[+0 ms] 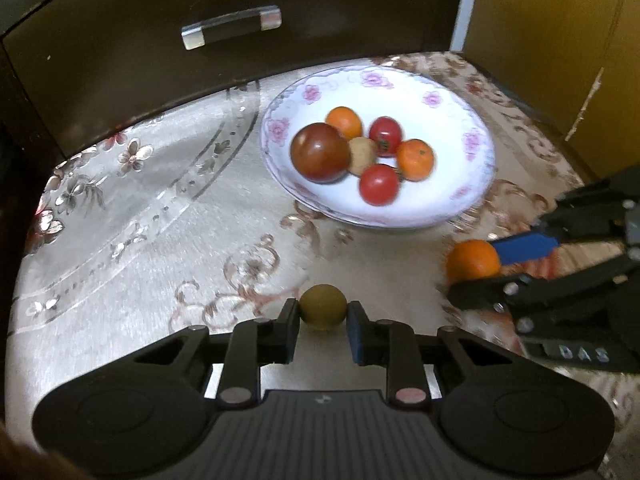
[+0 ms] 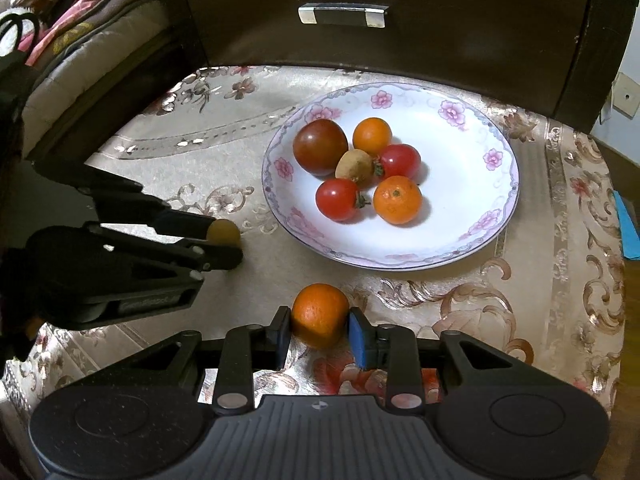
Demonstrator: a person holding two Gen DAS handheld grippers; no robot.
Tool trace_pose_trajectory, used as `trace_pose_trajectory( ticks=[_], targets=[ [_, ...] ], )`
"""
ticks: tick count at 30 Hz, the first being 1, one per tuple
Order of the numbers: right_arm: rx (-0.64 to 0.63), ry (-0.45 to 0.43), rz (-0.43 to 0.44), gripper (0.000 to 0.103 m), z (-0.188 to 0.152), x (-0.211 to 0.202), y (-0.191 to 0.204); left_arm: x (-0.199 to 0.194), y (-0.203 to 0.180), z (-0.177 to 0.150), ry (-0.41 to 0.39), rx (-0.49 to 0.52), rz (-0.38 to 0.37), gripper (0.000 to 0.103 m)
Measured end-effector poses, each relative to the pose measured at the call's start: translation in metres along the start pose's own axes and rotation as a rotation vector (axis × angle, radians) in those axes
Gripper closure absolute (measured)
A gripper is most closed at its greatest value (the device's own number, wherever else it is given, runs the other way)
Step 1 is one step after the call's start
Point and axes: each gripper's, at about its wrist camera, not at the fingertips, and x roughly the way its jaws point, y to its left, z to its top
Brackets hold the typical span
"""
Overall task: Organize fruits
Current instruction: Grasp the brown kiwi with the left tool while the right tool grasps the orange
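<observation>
A white floral plate (image 1: 452, 204) (image 2: 472, 216) on the cloth-covered table holds a large dark tomato (image 1: 320, 152) (image 2: 320, 146), two red tomatoes (image 1: 379, 184) (image 2: 337, 199), two oranges (image 1: 415, 159) (image 2: 397, 199) and a small tan fruit (image 1: 362, 155) (image 2: 354, 166). My left gripper (image 1: 323, 312) (image 2: 226, 242) is shut on a small olive-yellow fruit (image 1: 323, 306) (image 2: 224, 232) near the table. My right gripper (image 2: 319, 326) (image 1: 474, 270) is shut on an orange (image 2: 320, 314) (image 1: 472, 260) just in front of the plate.
A dark wooden drawer front with a metal handle (image 1: 232, 28) (image 2: 343, 14) stands behind the table. Cushions (image 2: 80, 40) lie at the far left. A yellow panel (image 1: 560, 40) rises at the right. The table's edges curve close on both sides.
</observation>
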Motion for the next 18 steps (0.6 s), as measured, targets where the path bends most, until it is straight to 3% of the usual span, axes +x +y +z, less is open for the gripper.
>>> trace_pose_trajectory(
  ticks=[10, 18],
  targets=[
    [-0.026, 0.033, -0.035, 0.079, -0.029, -0.023, 0.007, -0.025, -0.039, -0.029, 0.044, 0.056, -0.03, 0.069],
    [-0.045, 0.053, -0.055, 0.079, -0.039, -0.028, 0.019, -0.024, -0.046, -0.033, 0.058, 0.09, -0.017, 0.069]
  ],
)
